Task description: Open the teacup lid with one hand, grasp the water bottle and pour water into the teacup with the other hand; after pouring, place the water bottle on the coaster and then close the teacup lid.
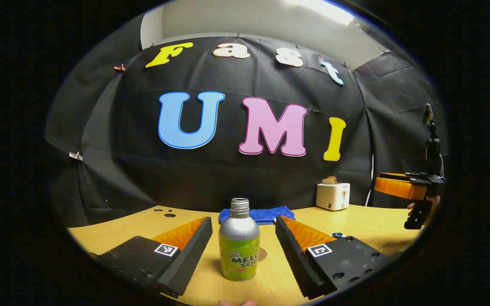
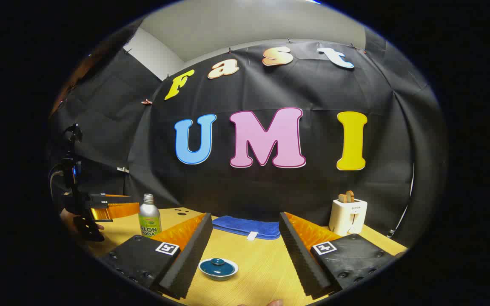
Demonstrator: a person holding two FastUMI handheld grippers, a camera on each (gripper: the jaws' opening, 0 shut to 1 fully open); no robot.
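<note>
- My left claw (image 1: 242, 250) is spread wide, and the water bottle (image 1: 239, 242) stands upright between its fingers with a gap on each side, touched by neither; its cap is off, the threaded neck bare.
- Just behind the bottle a small round brownish patch (image 1: 263, 255) peeks out on the tabletop (image 1: 372, 225); most of it is hidden, so I cannot tell what it is.
- My right claw (image 2: 245, 255) is also spread wide and holds nothing; the teacup lid (image 2: 218, 268), dark teal with a pale rim, lies on the wood between the fingers, closer to the left finger (image 2: 189, 255) than the right.
- Bare wood runs beyond the lid to a folded blue cloth (image 2: 247, 227) at the back edge of the tabletop.
- A white toaster (image 2: 348, 216) stands at the back right, well apart from the bottle and the lid.
- In the left gripper view my right claw shows at the far right edge, held above the tabletop, partly cut off.
- In the right gripper view my left claw hangs at the far left beside the bottle, its fingers hard to make out.
</note>
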